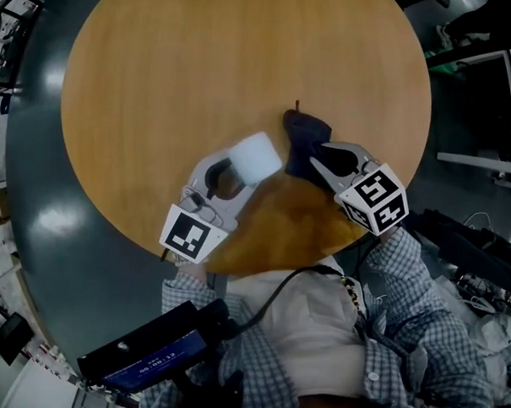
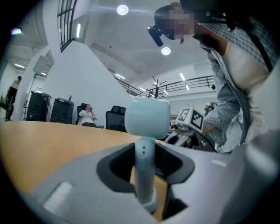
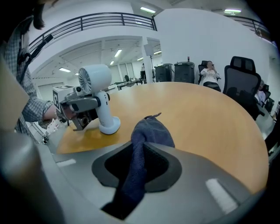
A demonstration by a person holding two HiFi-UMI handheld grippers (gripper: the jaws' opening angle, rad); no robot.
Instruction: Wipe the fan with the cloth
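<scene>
A small white fan [image 1: 255, 157] stands on the round wooden table [image 1: 232, 65] near its front edge. My left gripper [image 1: 229, 176] is shut on the fan's stem. In the left gripper view the stem [image 2: 143, 166] runs up between the jaws to the fan's rounded head [image 2: 147, 118]. My right gripper [image 1: 321, 158] is shut on a dark blue cloth [image 1: 303, 136], just right of the fan. The cloth [image 3: 146, 135] bunches out ahead of the jaws and touches the table. In the right gripper view the fan [image 3: 97, 94] is at the left with its base on the wood.
The person's checked sleeves and white shirt [image 1: 303, 324] lie close to the table's near edge. A black device with a blue screen [image 1: 152, 354] is at the lower left. Black office chairs [image 3: 243, 74] and a seated person [image 3: 209, 72] are beyond the table's far side.
</scene>
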